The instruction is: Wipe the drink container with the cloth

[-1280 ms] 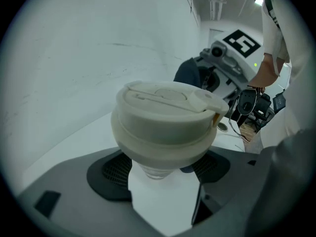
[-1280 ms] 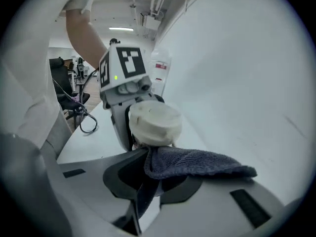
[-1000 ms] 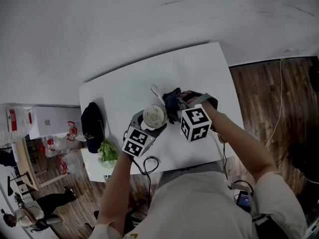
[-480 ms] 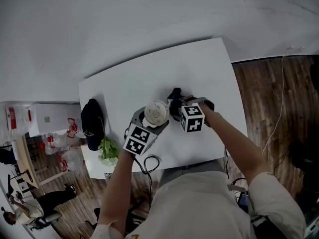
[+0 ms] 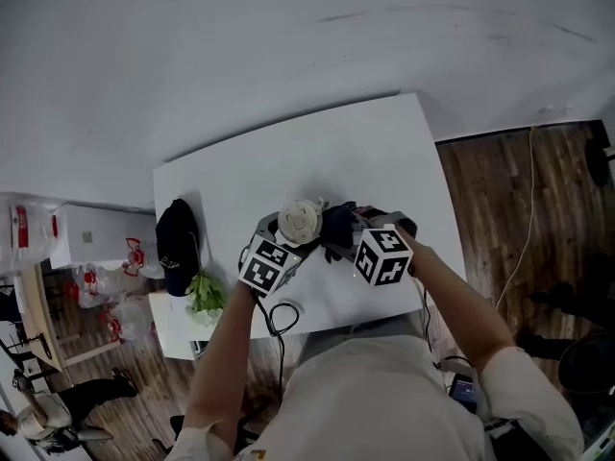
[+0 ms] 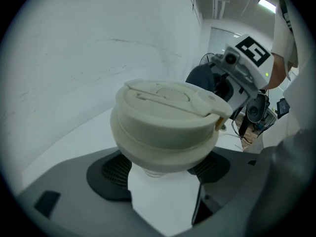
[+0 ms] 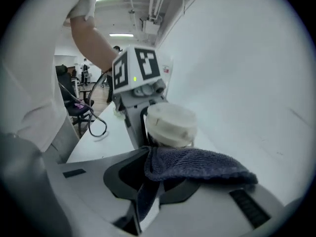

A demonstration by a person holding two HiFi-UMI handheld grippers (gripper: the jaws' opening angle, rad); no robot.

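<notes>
The drink container [image 5: 300, 221] has a cream flip lid [image 6: 168, 122] and stands over the middle of the white table [image 5: 384, 152]. My left gripper [image 5: 291, 238] is shut on the container just under the lid, a pad [image 6: 111, 174] on each side. My right gripper [image 5: 346, 235] is shut on a dark blue cloth [image 7: 197, 164]. In the head view the cloth [image 5: 338, 227] lies against the container's right side. The right gripper view has the lid [image 7: 170, 125] just beyond the cloth, with the left gripper [image 7: 136, 78] behind it. The container's body is hidden.
A black cap [image 5: 176, 243] lies at the table's left edge, with a green leafy bunch [image 5: 205, 291] on a lower surface beside it. A black cable [image 5: 279, 317] loops at the near edge. Wooden floor [image 5: 509, 219] lies to the right.
My right gripper has drawn back toward me, dragging the cloth from the container's far right side down to its near right side. The left gripper and container have hardly moved.
</notes>
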